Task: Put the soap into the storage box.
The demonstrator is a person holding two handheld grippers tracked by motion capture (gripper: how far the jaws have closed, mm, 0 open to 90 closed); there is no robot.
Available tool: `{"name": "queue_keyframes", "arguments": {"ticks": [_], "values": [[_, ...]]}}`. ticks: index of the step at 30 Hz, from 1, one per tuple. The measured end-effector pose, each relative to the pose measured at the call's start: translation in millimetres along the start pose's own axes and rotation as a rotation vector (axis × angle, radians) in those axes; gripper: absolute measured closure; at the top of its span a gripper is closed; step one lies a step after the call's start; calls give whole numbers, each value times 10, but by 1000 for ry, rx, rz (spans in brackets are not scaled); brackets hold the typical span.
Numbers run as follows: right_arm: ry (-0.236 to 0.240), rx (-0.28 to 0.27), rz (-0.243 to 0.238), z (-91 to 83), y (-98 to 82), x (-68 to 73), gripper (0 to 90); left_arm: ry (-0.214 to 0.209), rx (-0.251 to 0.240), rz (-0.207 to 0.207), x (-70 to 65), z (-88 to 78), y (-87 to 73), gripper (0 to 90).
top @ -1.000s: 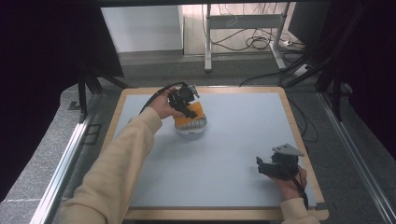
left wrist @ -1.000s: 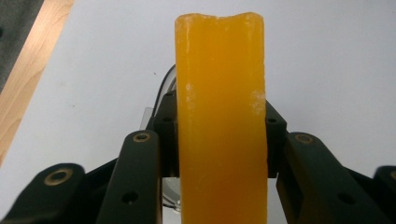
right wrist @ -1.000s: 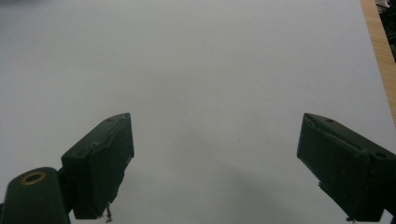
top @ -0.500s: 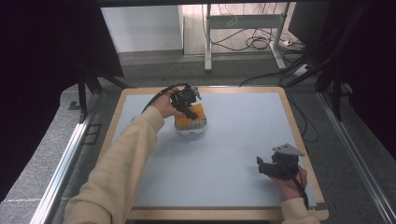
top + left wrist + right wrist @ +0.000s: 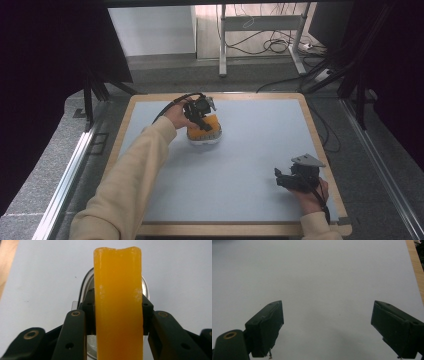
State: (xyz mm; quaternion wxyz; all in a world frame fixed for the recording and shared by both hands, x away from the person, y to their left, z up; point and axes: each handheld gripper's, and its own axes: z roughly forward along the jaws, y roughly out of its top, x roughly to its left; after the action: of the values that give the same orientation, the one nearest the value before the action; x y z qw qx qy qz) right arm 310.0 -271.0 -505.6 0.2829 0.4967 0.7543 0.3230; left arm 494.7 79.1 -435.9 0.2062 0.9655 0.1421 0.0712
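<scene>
Gripping the orange block (image 5: 117, 305) squarely, our left gripper (image 5: 200, 111) holds it over a clear container (image 5: 204, 137) at the mat's (image 5: 250, 165) far left; whether it touches we cannot tell. We should lower it straight, keeping the clamp centred. Near right, our right gripper (image 5: 327, 327) rests wide open, holding nothing.

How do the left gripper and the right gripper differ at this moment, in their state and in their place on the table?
The left gripper is shut on the orange block; the right gripper is open with nothing between its jaws. In the high view the left gripper is at the far side of the table, over a clear dish; the right gripper is near the front right corner. Both have black jaws.
</scene>
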Motion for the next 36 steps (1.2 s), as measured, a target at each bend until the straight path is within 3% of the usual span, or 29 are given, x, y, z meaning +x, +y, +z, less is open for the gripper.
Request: {"name": "queue_keyframes", "arguments": {"ticks": [12,14,15,17,21,23,31,36], "values": [[4,1,-3,-2,-2,2,116,-21,28,17,-27,134,-11,618],[3,1,-4,-2,-2,2,116,-8,6,-2,-20,130,-15,565],[3,2,-3,-2,-2,4,116,-7,-42,-50,10,62,-15,484],[3,0,-3,-1,-3,10,118,17,-62,-67,20,6,-15,395],[6,0,-2,-3,2,18,118,56,-94,-90,29,-142,-48,335],[10,2,-5,-4,2,22,118,74,-124,-130,20,-211,-93,332],[9,7,0,-1,4,36,118,74,-164,-205,-54,-289,-224,282],[8,-8,3,-15,5,38,118,77,-208,-246,-183,-360,-361,249]]}}
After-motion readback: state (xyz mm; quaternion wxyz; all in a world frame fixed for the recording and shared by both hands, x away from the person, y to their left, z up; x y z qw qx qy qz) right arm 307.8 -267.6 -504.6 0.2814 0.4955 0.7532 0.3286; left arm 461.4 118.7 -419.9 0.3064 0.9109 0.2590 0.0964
